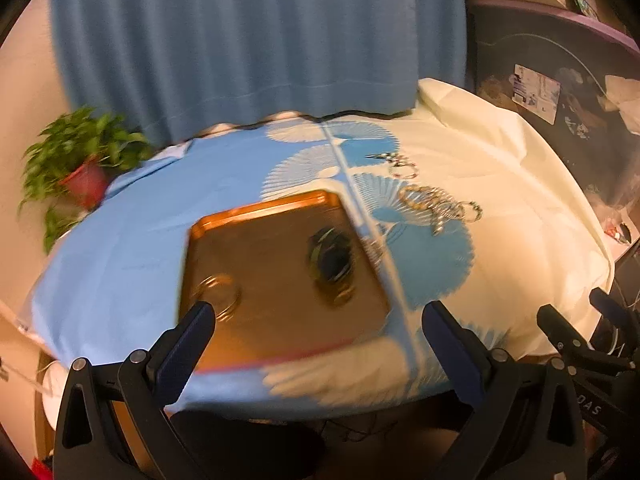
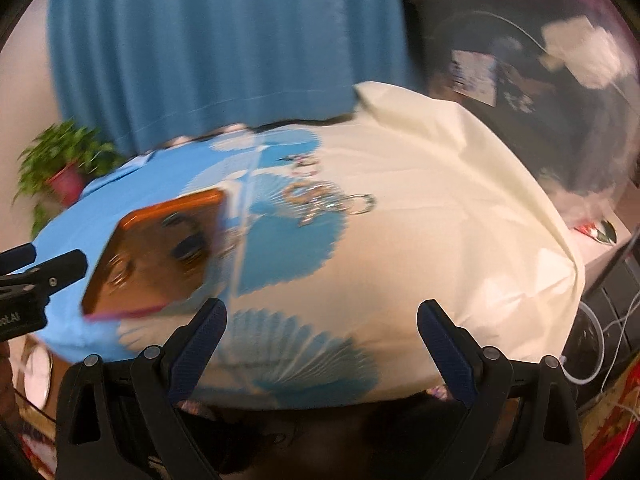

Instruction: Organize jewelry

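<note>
A gold tray (image 1: 280,216) (image 2: 132,272) lies on the blue and cream cloth. In it sit a dark bracelet coil (image 1: 332,264) (image 2: 188,248) and gold rings (image 1: 218,294) (image 2: 120,274). Loose jewelry lies on the cloth to the tray's right: a cluster of bracelets (image 1: 438,206) (image 2: 328,202) and a smaller group further back (image 1: 396,162) (image 2: 304,164). My left gripper (image 1: 320,316) hangs open over the tray's near edge, holding nothing. My right gripper (image 2: 322,314) is open and empty above the cloth's front. Both views are motion-blurred.
A blue curtain (image 1: 240,40) hangs behind the table. A potted plant (image 1: 80,160) stands at the far left. A dark bin with a purple rim (image 1: 560,80) sits at the right. Cables and boxes (image 2: 608,320) crowd the right edge.
</note>
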A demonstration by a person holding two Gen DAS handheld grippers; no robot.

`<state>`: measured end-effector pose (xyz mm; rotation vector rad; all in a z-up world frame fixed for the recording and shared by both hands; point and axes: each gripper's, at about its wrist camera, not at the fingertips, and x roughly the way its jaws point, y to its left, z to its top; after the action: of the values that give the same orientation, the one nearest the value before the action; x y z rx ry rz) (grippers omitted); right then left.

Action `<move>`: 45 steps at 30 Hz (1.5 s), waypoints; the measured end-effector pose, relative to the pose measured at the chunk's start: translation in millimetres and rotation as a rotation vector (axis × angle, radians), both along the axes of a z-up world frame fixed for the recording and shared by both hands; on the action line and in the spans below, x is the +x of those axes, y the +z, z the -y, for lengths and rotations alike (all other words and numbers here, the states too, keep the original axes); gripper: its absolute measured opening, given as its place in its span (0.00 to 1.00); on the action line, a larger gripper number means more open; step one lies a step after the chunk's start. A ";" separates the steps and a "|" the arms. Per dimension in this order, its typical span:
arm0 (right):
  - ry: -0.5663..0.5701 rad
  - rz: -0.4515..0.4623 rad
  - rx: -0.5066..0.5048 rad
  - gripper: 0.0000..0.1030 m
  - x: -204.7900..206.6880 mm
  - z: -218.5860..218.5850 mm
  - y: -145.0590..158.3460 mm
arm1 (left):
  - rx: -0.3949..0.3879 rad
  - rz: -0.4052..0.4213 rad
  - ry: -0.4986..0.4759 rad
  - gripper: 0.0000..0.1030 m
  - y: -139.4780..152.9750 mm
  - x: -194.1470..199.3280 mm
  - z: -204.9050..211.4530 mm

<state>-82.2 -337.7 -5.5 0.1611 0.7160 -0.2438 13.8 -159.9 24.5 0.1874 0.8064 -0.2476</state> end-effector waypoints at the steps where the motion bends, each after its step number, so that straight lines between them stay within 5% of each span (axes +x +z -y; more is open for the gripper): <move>1: -0.014 -0.003 0.002 0.93 5.4 8.7 -0.3 | -0.005 -0.008 -0.007 1.00 -0.3 7.9 7.4; 18: -0.094 -0.093 0.016 0.93 165.7 130.7 -56.6 | 0.042 -0.223 -0.108 1.00 -58.9 173.5 153.5; 27: -0.084 -0.169 -0.006 0.93 221.0 149.1 -86.7 | 0.099 -0.307 -0.145 0.96 -100.4 217.7 192.9; 36: -0.052 -0.222 -0.038 0.96 239.0 155.7 -106.0 | 0.077 -0.373 -0.139 0.81 -117.1 242.6 198.6; 40: -0.051 -0.222 -0.013 0.97 239.9 159.2 -106.6 | 0.063 -0.392 -0.151 0.67 -120.8 249.3 200.9; 42: -0.051 -0.223 -0.013 0.97 241.0 159.4 -106.2 | 0.054 -0.399 -0.165 0.51 -121.5 251.2 204.1; 44: -0.045 -0.222 -0.013 0.96 242.2 158.5 -105.6 | 0.065 -0.412 -0.181 0.15 -123.7 252.4 208.0; 45: -0.037 -0.217 -0.013 0.91 241.9 157.4 -104.8 | 0.071 -0.418 -0.194 0.10 -124.9 251.3 210.3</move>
<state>159.6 -495.1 -110.3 0.1366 0.9272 -0.3041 265.1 -370.1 -100.4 0.2865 1.2146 -0.4511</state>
